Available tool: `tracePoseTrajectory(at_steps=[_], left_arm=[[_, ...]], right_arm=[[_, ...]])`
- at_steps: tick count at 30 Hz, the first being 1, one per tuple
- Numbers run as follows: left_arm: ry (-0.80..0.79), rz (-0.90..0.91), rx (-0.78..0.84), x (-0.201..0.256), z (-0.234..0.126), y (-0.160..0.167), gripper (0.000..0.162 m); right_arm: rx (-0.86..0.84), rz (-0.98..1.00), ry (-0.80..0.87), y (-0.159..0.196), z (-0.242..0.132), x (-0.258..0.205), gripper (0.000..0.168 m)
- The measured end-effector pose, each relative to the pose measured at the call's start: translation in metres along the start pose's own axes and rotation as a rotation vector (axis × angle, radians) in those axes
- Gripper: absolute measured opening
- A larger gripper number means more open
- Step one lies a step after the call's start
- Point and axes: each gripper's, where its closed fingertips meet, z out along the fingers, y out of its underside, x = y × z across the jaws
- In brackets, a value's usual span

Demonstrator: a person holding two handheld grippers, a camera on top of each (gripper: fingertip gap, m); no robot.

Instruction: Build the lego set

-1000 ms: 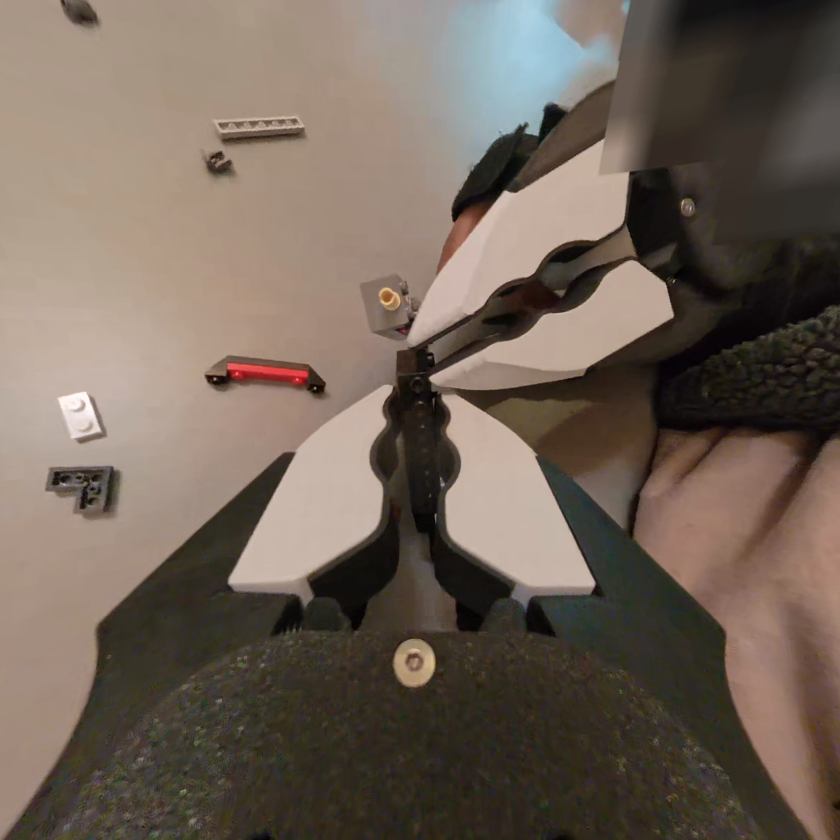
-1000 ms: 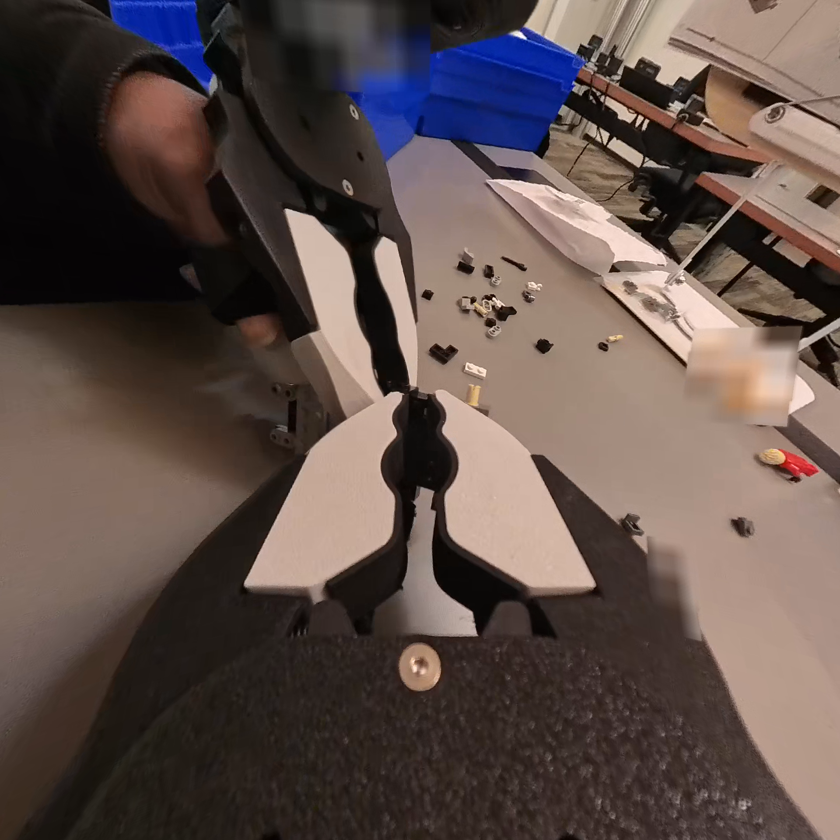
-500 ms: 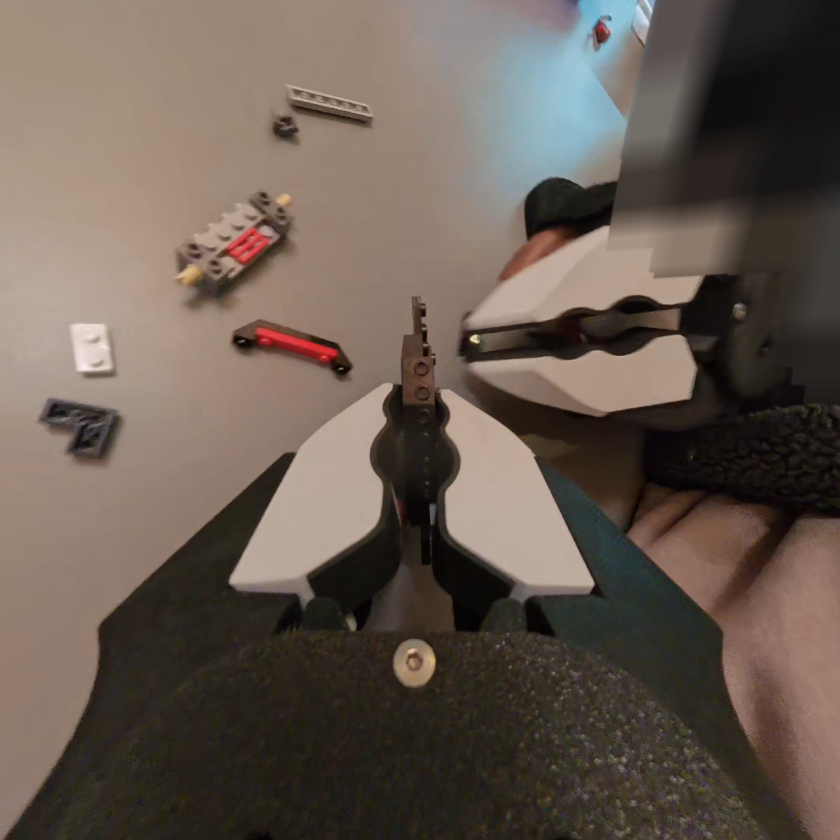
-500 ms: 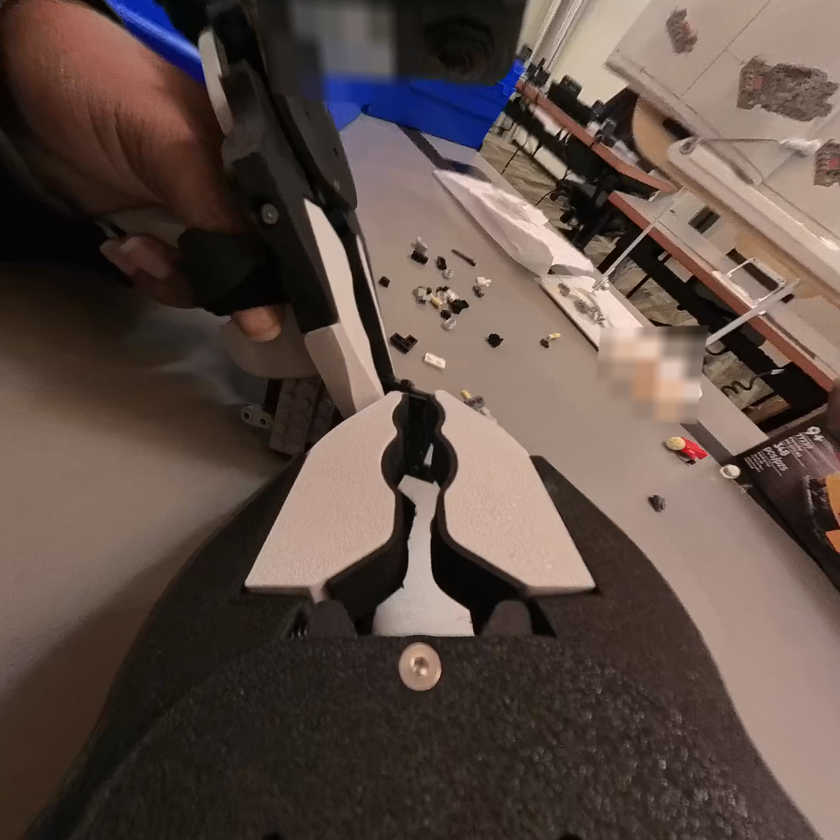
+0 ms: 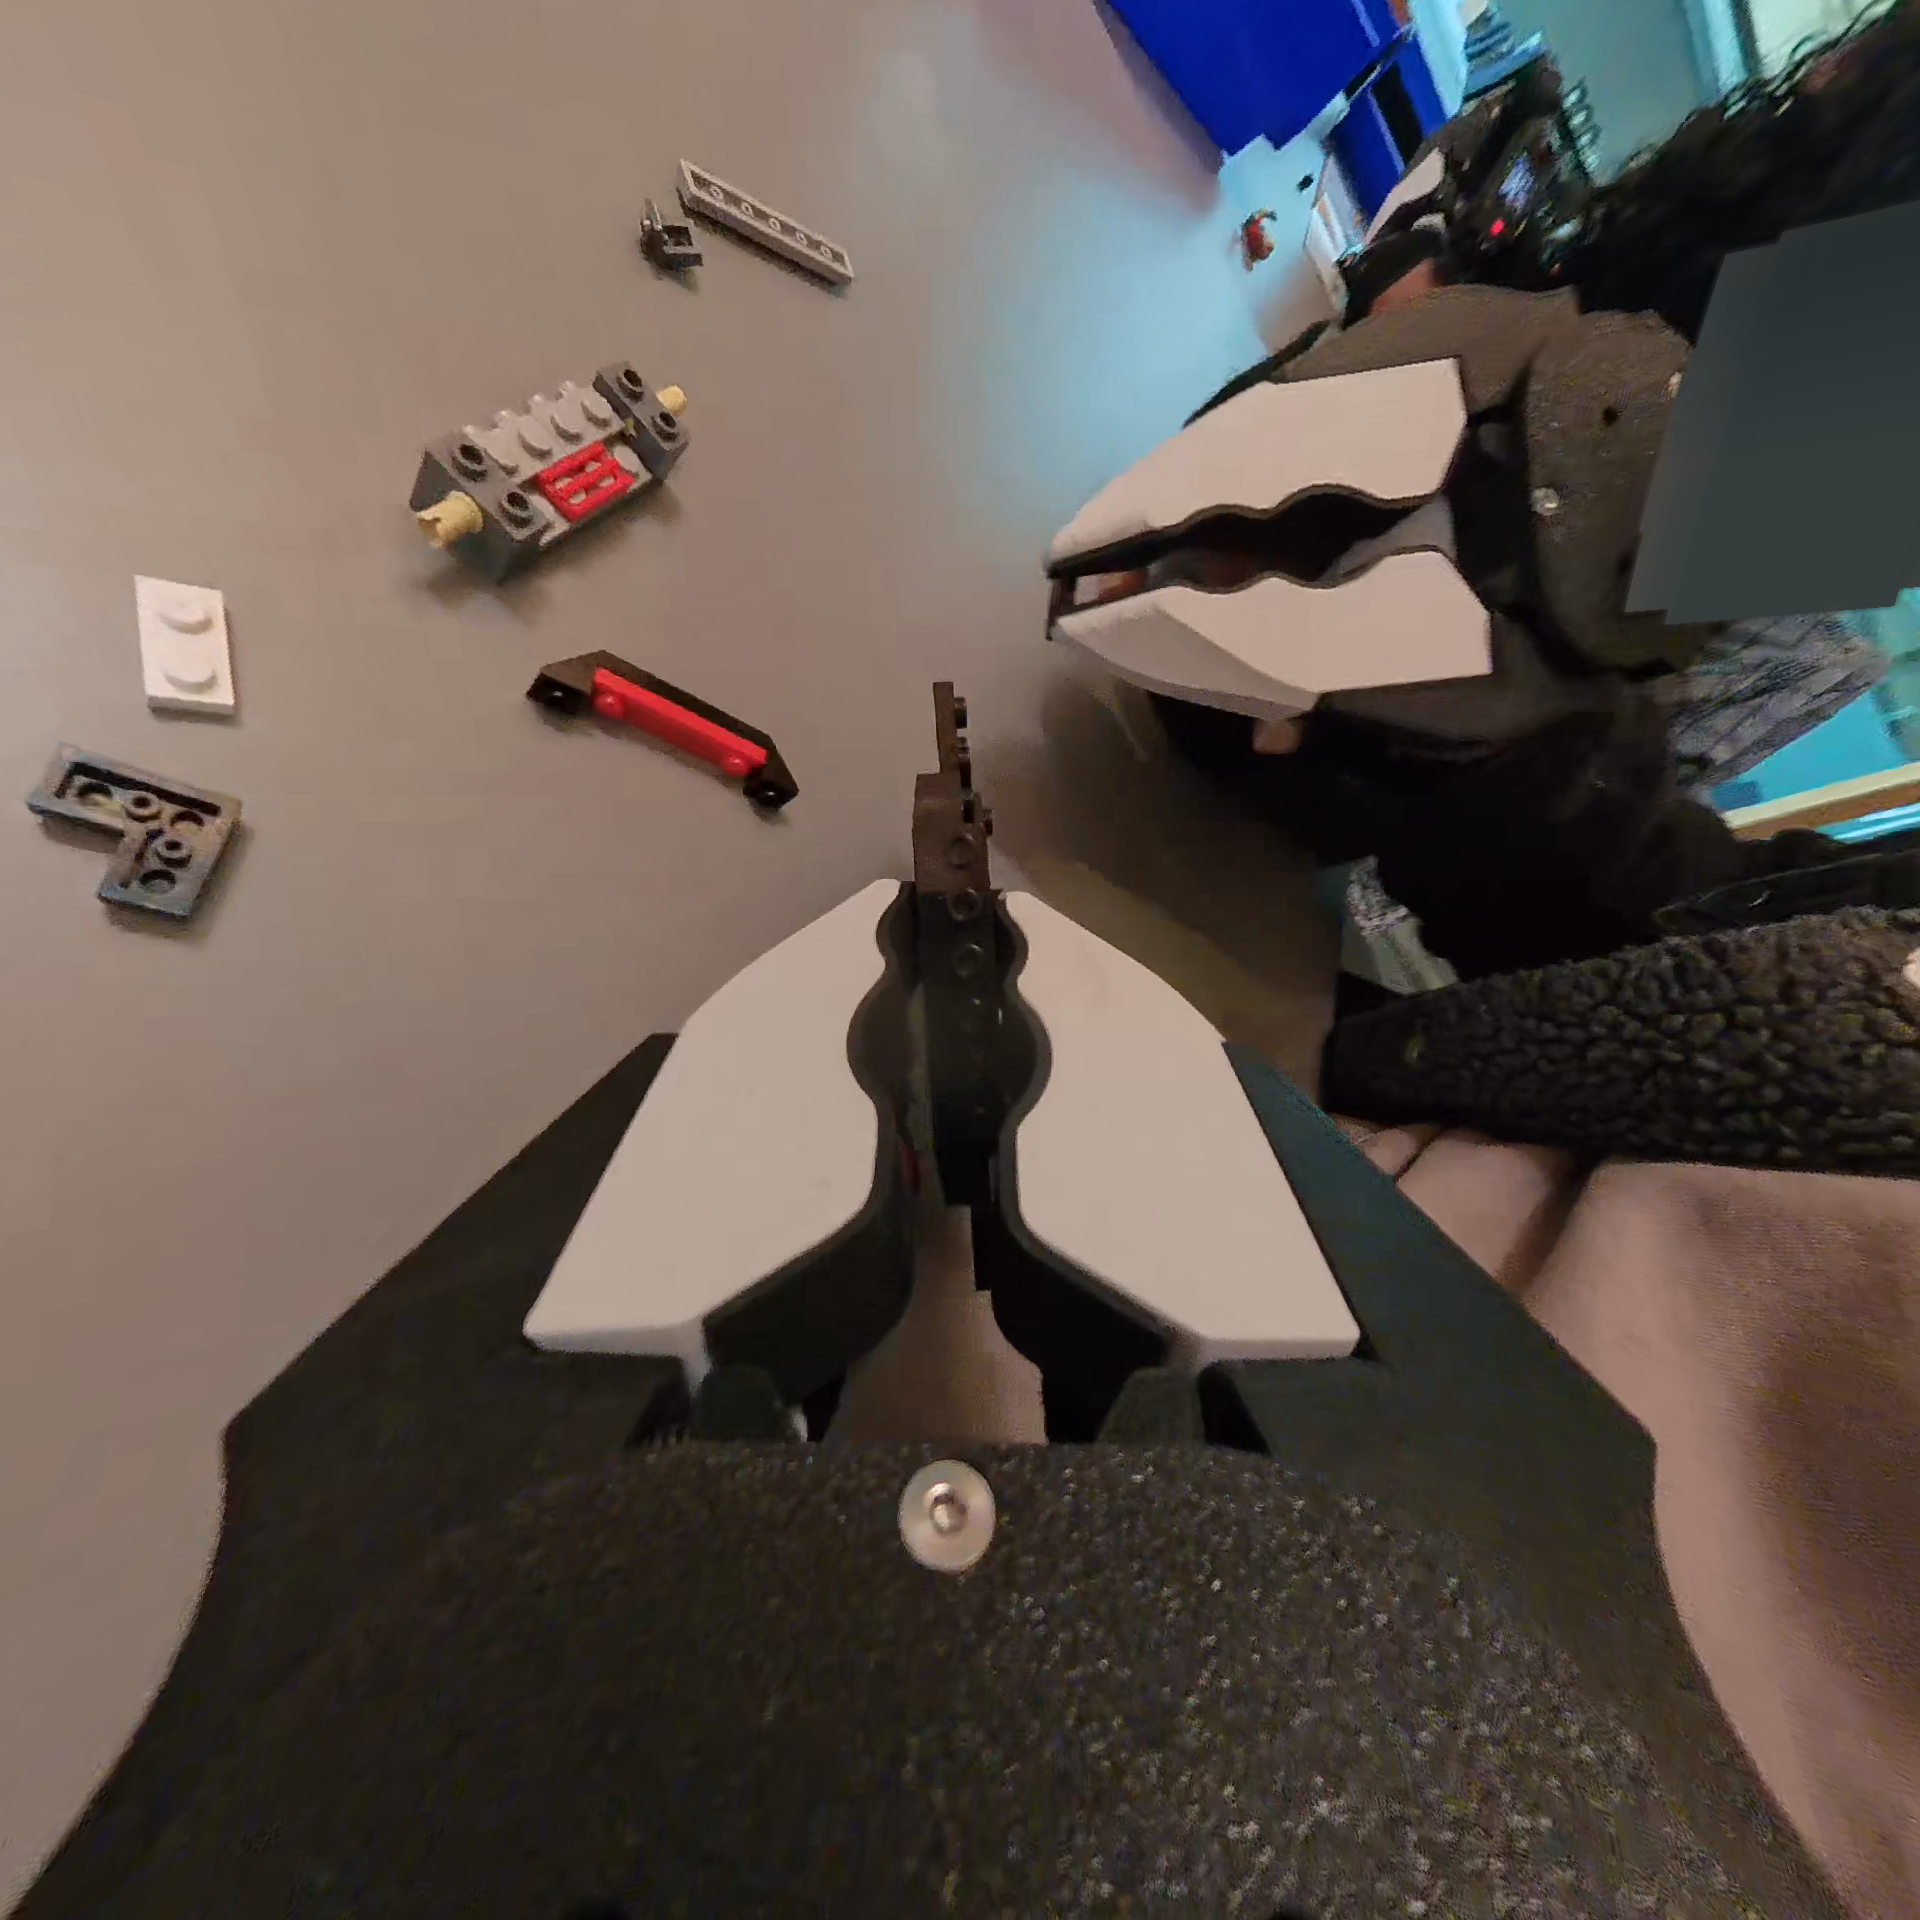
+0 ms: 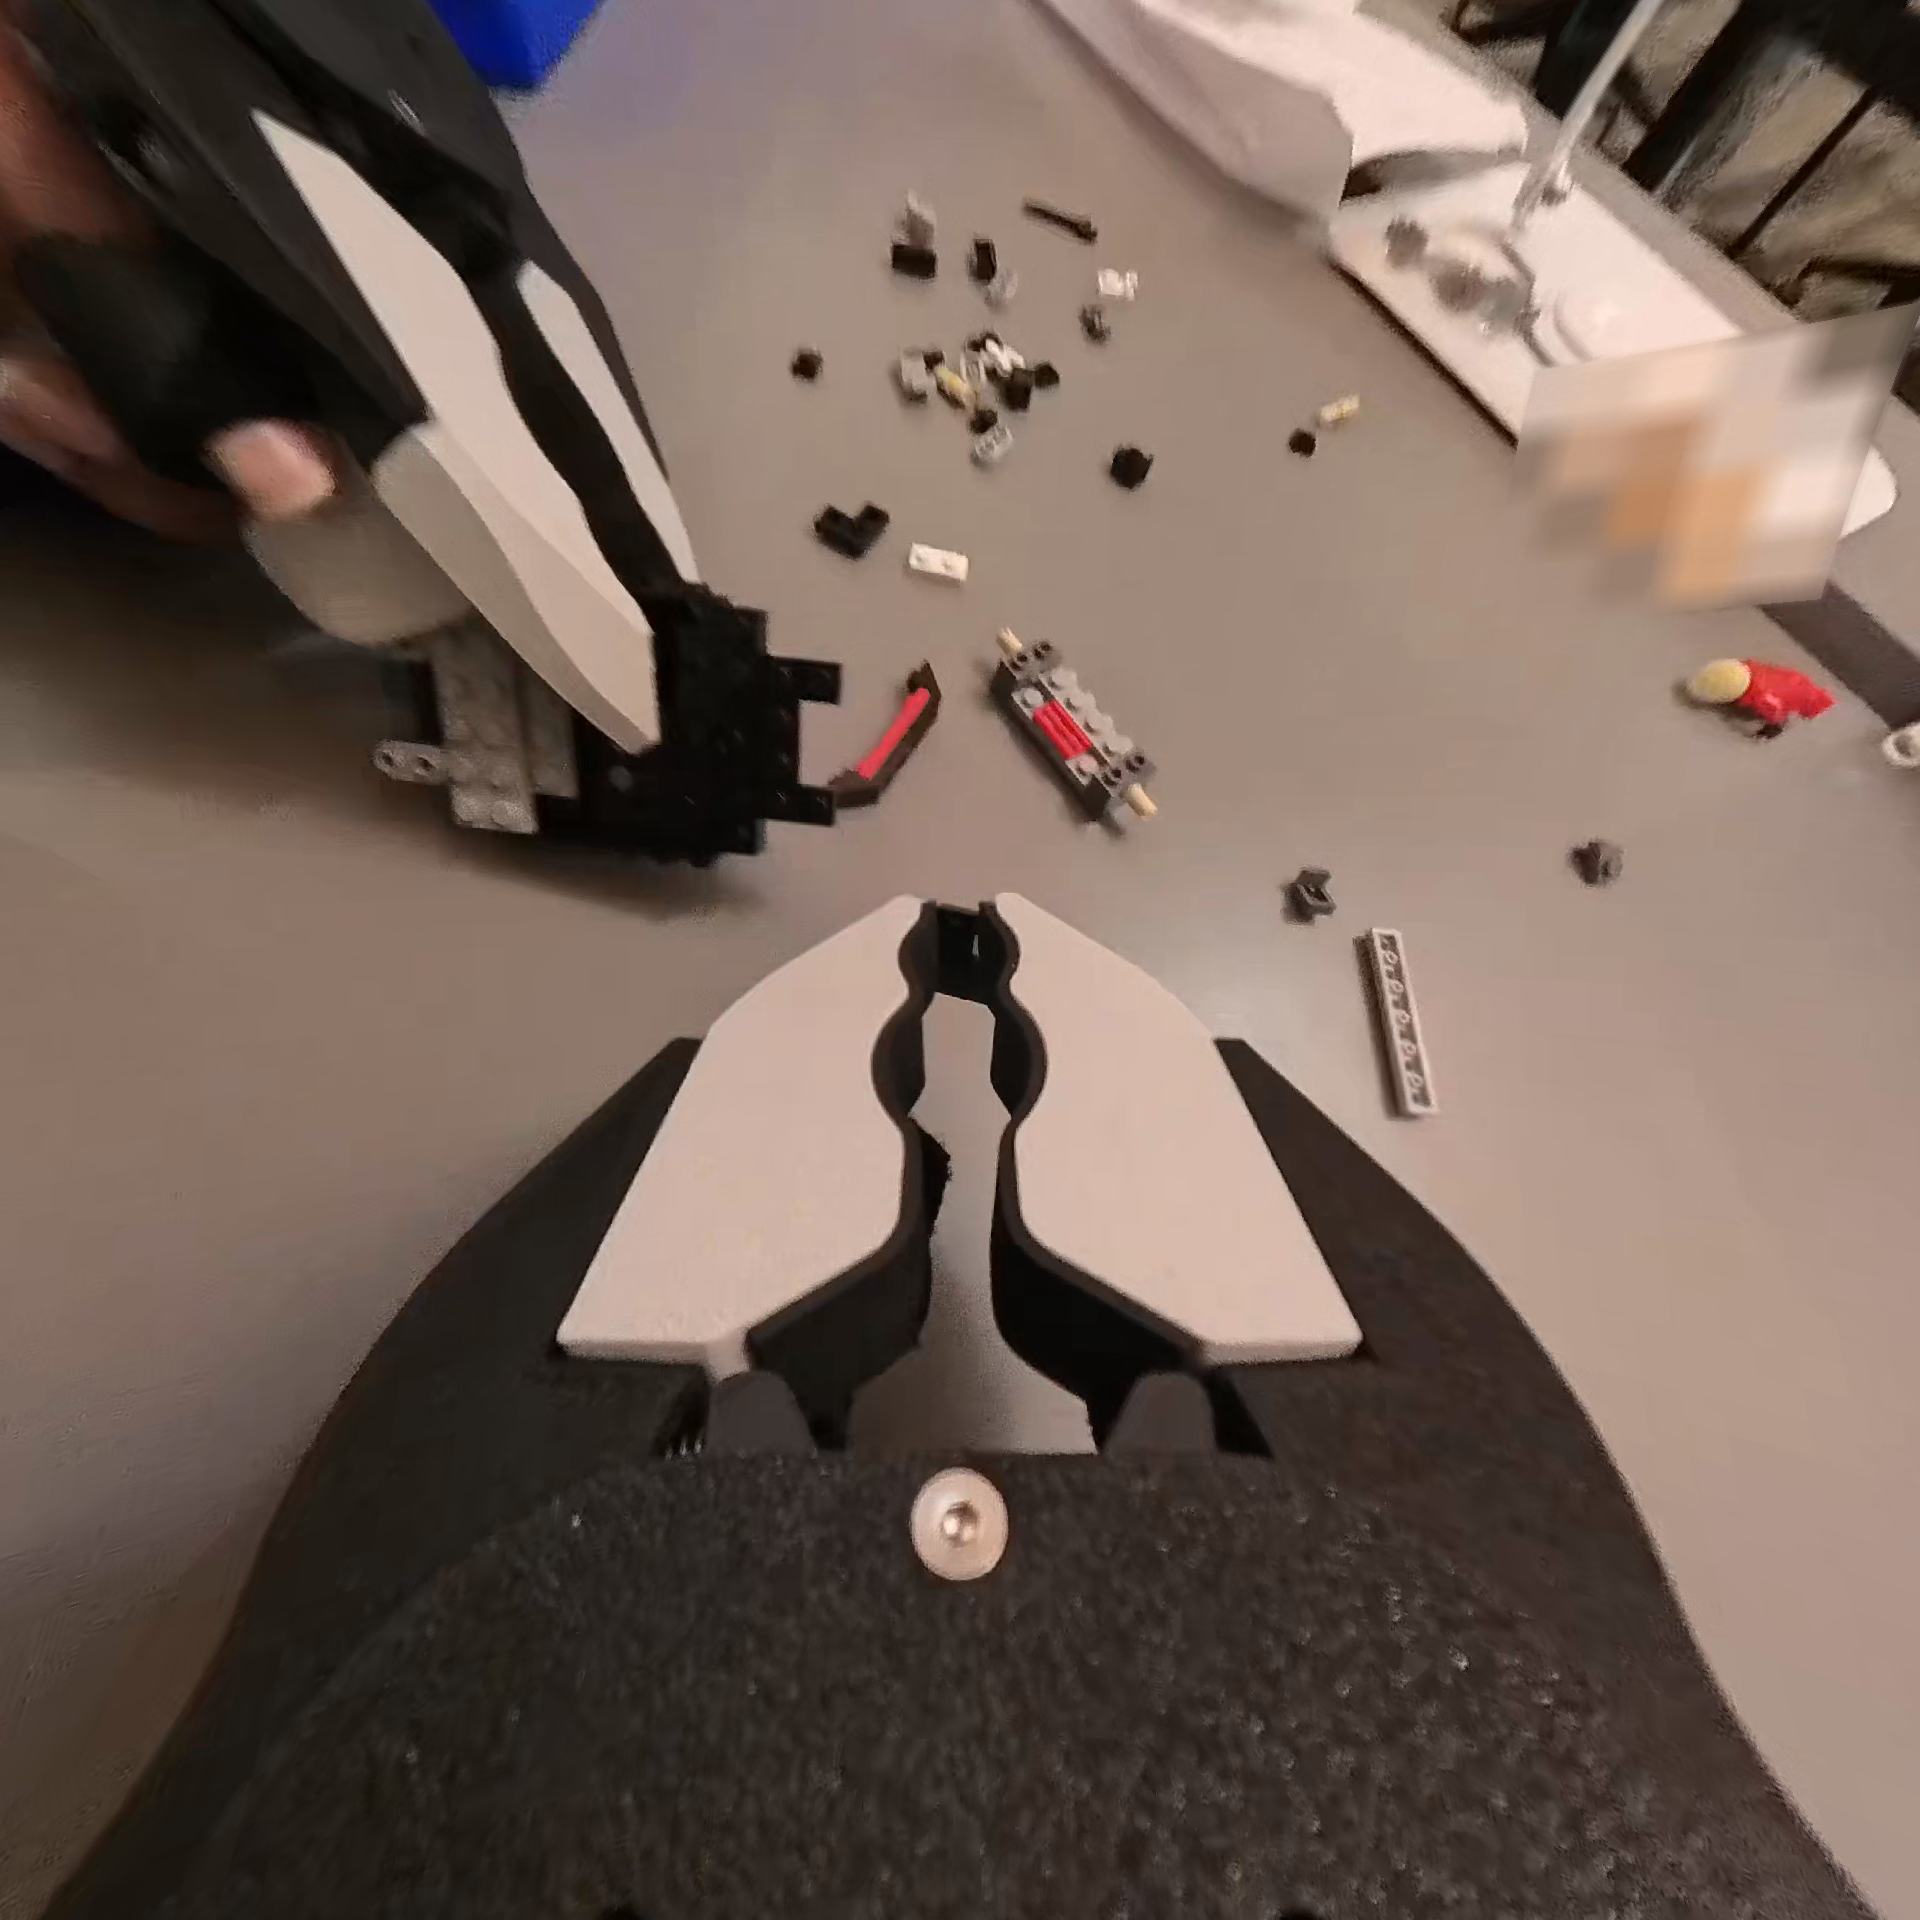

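My left gripper [image 5: 951, 894] is shut on a black and grey lego assembly [image 5: 948, 800], seen edge-on and sticking out past the fingertips. In the right wrist view the assembly [image 6: 717, 748] shows flat-on, held low over the grey table [image 6: 312, 987] by the left gripper [image 6: 644, 675]. My right gripper [image 6: 961, 914] is shut on a small black piece [image 6: 958, 951] at its tips, a short way in front of the assembly and apart from it. The right gripper also shows in the left wrist view [image 5: 1065, 597].
On the table lie a grey axle block with a red grille [image 6: 1075, 732], a black-and-red arch piece [image 6: 894, 738], a white plate [image 6: 938, 561], a black L plate [image 6: 852, 525], a long grey plate [image 6: 1400, 1023], a pile of small pieces [image 6: 977, 374] and a red minifigure [image 6: 1756, 696]. Spacing between my two grippers at the tips: around 7 centimeters.
The two grippers, touching at the assembly a second ago, have drawn apart. The right gripper has backed off with the small black piece. Both views now tilt down onto the table.
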Motion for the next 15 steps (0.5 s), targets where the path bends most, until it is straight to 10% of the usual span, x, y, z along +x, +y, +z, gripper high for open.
tracePoseTrajectory(at_steps=[15], left_arm=[[0.221,-0.230,0.102,0.010,-0.008,-0.014,0.012]], right_arm=[[0.070,0.093,-0.166,-0.023,-0.001,-0.006,0.020]])
